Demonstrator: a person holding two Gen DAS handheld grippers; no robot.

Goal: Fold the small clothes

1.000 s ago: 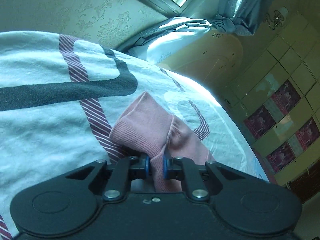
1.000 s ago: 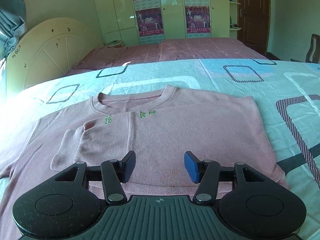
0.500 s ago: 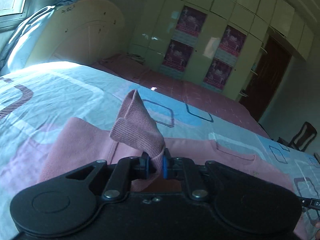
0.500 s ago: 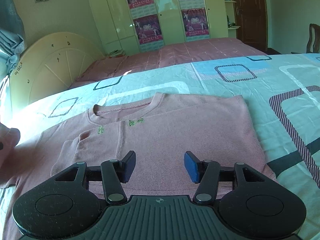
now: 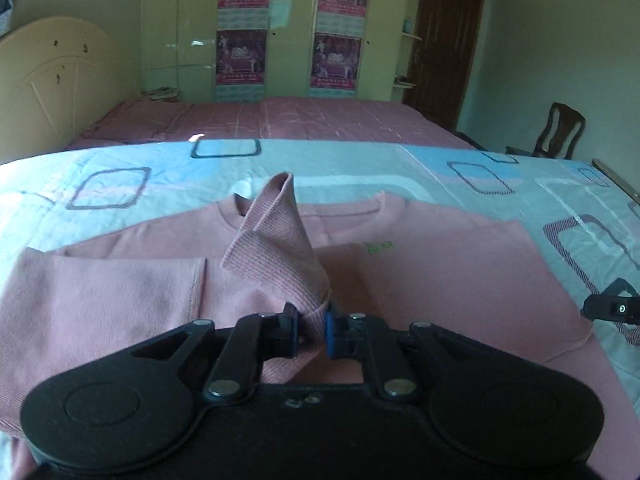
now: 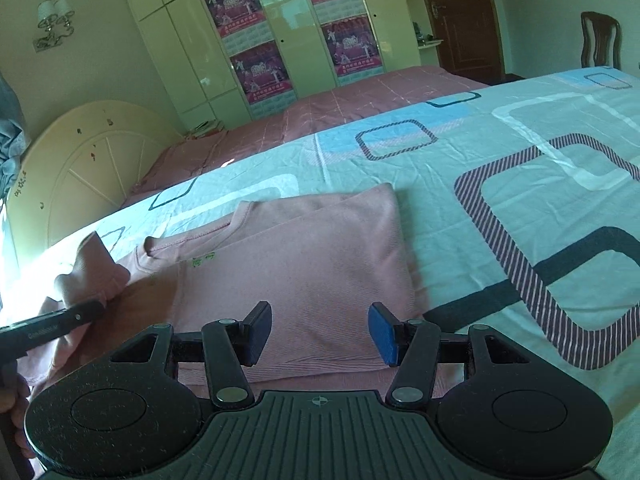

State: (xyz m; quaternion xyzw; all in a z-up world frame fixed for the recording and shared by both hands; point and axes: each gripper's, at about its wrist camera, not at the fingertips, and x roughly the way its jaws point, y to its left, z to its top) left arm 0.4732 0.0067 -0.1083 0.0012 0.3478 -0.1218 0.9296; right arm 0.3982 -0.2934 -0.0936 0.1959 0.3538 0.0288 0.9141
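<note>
The bed is being viewed low and close from behind the left hand-held gripper, facing the wardrobe. The same bed is being viewed from behind the right hand-held gripper, tilted leftward. The pink shirt, wardrobe, headboard and door are being shared by both views.

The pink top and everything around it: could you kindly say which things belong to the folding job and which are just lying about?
Job:
- pink top
- its sleeve cuff, pinched in the left tongs
- right tongs, open above the top

Lying about:
- patterned bedsheet
- chair
- wardrobe posters
</note>
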